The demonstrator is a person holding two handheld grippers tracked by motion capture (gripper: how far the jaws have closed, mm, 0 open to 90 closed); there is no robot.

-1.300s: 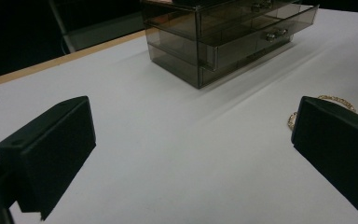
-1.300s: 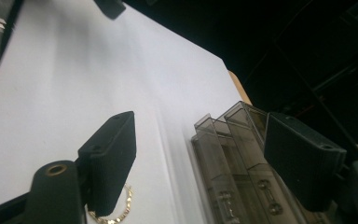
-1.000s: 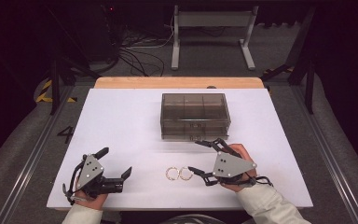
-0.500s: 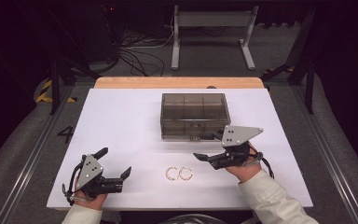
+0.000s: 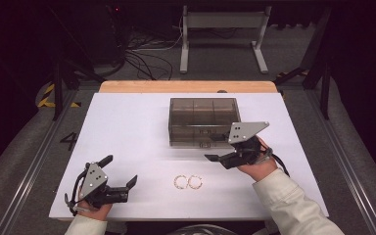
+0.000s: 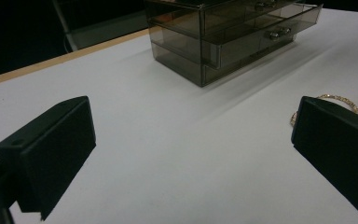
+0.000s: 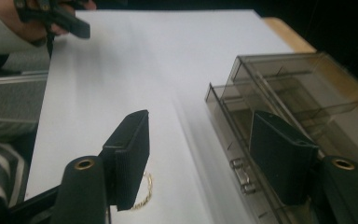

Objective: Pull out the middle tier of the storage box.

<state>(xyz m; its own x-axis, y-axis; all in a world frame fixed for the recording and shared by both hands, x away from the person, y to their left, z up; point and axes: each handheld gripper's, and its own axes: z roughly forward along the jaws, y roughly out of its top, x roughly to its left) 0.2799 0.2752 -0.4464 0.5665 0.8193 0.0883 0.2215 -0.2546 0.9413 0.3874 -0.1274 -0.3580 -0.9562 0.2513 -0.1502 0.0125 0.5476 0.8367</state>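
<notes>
High view first: at the near edge of the white table (image 5: 127, 127), the left gripper (image 5: 120, 182) rests with jaws spread, two gold bracelets (image 5: 188, 182) lying just right of it. Farther on, the right gripper (image 5: 220, 154), also spread, hovers before the smoky drawer box (image 5: 203, 117); beyond lie grey floor, tangled cables (image 5: 147, 58) and a metal stand (image 5: 223, 24) in darkness.

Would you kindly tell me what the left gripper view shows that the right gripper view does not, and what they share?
Left gripper view: its own open left gripper and the smoky transparent plastic drawer box's side and front, one drawer slightly out.

Right gripper view: its own open right gripper over the drawer front, a metal drawer knob, the person's left hand with the other gripper, a striped cloth.

Both: the white table, the box, a gold chain bracelet.
</notes>
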